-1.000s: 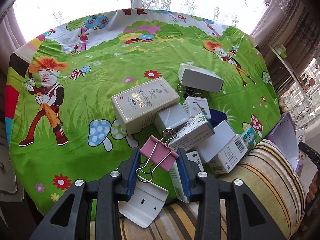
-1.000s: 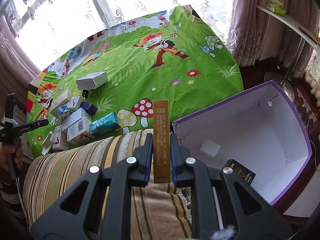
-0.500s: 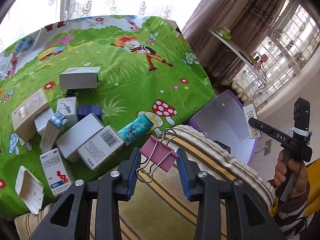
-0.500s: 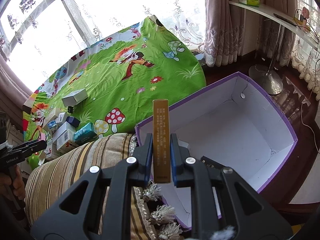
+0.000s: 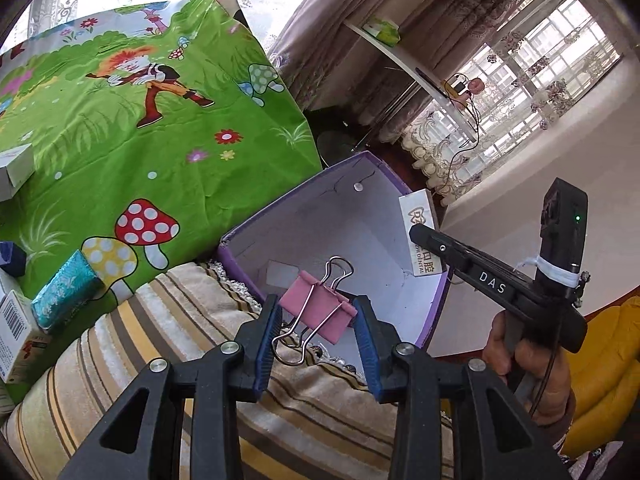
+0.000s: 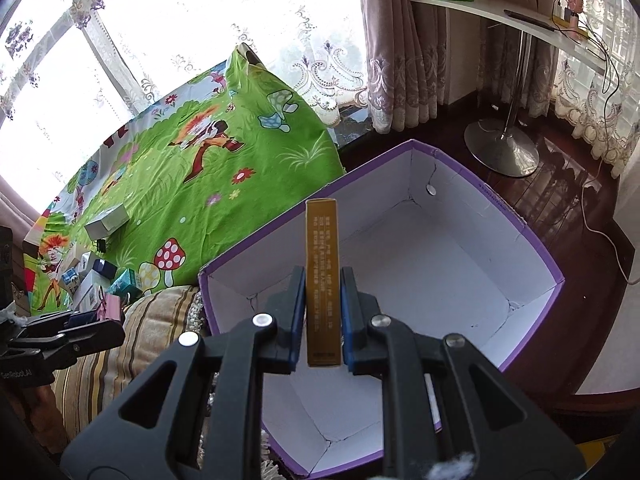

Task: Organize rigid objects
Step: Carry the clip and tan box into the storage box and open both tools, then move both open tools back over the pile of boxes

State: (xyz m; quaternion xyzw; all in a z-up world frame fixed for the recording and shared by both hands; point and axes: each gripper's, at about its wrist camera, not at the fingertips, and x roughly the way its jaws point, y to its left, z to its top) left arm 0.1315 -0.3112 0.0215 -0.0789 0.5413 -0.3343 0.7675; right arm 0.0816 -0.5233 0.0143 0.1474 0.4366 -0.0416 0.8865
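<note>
Left gripper (image 5: 318,330) clamping a pink binder clip (image 5: 318,312) between its blue pads, the purple box (image 5: 436,308) lying just beyond the jaws, right gripper (image 6: 323,312) gripping a narrow yellow carton (image 6: 323,280) upright between its jaws, hanging over the box's white interior.

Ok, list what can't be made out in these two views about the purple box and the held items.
- Purple box floor, right wrist view: near part hidden by the right gripper and its yellow carton.
- Carton print: too small to read.
- Box, left wrist view: near corner covered by the left gripper and pink binder clip.
</note>
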